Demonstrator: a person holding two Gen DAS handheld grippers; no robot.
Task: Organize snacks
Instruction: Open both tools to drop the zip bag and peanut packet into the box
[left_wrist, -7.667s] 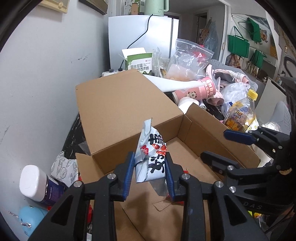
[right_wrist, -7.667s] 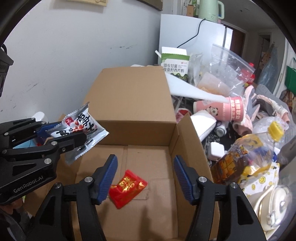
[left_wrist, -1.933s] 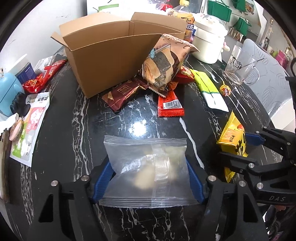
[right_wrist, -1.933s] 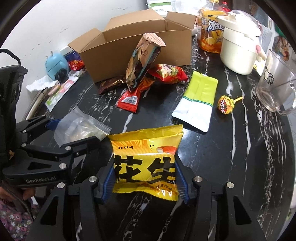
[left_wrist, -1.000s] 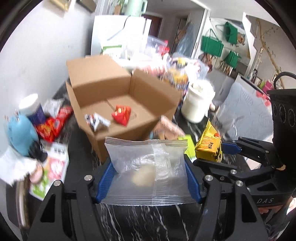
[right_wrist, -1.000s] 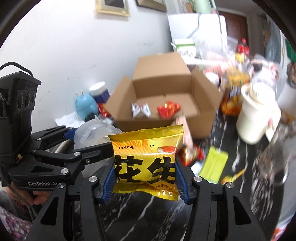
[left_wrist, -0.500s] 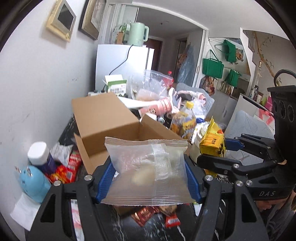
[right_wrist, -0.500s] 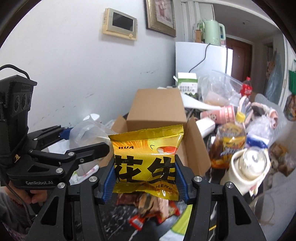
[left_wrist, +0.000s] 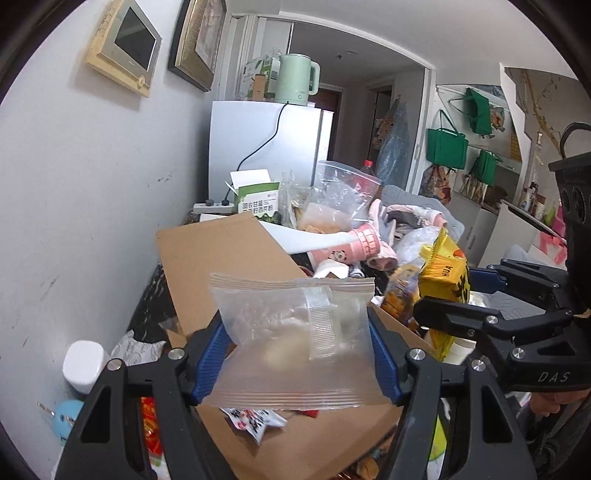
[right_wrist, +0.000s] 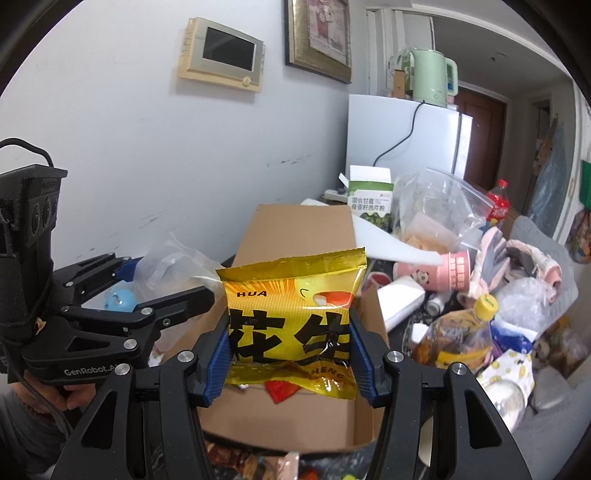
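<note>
Clear bag (left_wrist: 295, 332) is being clamped by left gripper (left_wrist: 297, 354), yellow peanut pack (right_wrist: 291, 321) by right gripper (right_wrist: 290, 360), both above cardboard box (right_wrist: 295, 421). Two small packets are already lying inside the box; both held packs are awaiting drop.

Left hand-held gripper (left_wrist: 295, 354): raised, angled slightly downward, blue pads pressed on both side edges of a clear packet (left_wrist: 295, 343).
Right hand-held gripper (right_wrist: 290, 354): raised beside the left one, blue pads clamped on a yellow packet (right_wrist: 291, 317).
Hand (right_wrist: 55, 393): wrapped around the left gripper's handle, grey sleeve below.
</note>
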